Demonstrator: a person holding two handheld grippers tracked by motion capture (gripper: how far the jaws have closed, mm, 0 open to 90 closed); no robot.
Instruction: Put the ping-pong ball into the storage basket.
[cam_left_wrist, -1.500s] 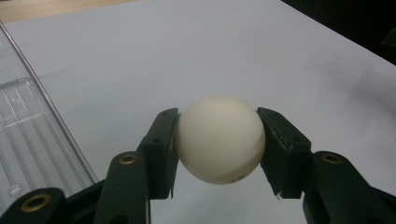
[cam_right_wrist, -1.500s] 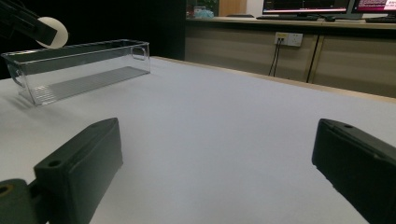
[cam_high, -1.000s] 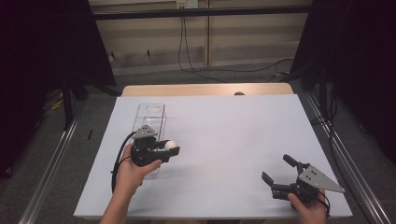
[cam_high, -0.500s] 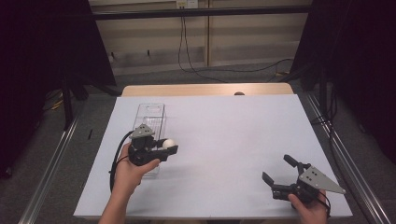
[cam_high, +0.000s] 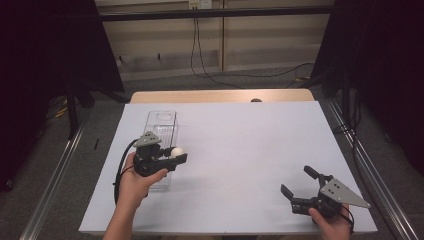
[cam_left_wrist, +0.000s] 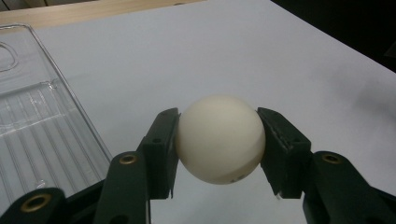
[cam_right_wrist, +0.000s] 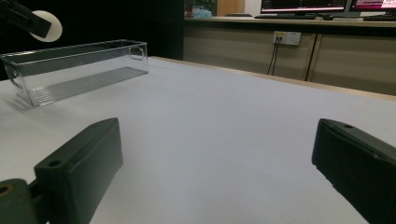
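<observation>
The ball (cam_left_wrist: 220, 139) is cream-white. The bin (cam_high: 161, 131) is clear plastic with a ribbed floor. The tabletop (cam_high: 250, 150) is pale grey-white, and both sets of jaws are black.

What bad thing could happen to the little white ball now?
The ball is round and smooth, and the left gripper pinches it only at its two sides, so it might slip out. It hangs beside the clear bin, over the near end's edge; let go here, it could hit the rim, bounce off and roll across the table. The right gripper rests open, too far away to catch it.
</observation>
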